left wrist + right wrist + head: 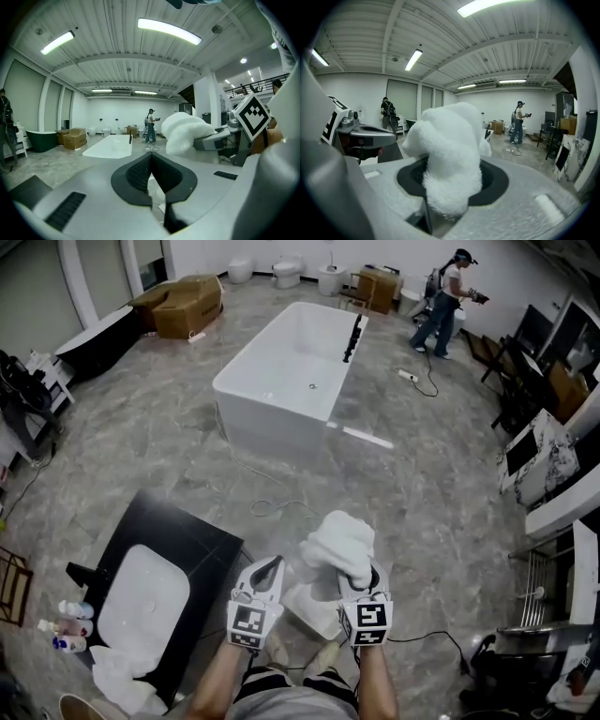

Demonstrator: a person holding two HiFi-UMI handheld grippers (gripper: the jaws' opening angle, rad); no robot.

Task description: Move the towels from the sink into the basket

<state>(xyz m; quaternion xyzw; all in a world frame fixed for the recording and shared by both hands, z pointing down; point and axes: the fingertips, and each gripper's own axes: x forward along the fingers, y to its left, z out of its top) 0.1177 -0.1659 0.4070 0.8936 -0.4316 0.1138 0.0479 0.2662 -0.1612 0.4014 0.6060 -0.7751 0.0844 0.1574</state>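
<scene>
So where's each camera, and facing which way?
Head view: on the person's head, looking steeply down at the white rectangular bathtub; shows forearms, left tongs, right tongs.
Left gripper view: on left tongs, facing across the room; shut jaws show.
Right gripper view: on right tongs, facing the fluffy white towel they clamp.
Shared: all three show that towel.

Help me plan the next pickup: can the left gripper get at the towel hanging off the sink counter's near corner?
Probably yes. The left gripper is empty, jaws together, and the towel lies uncovered at the counter corner, with nothing blocking the way. It would need to swing left and open first.
</scene>
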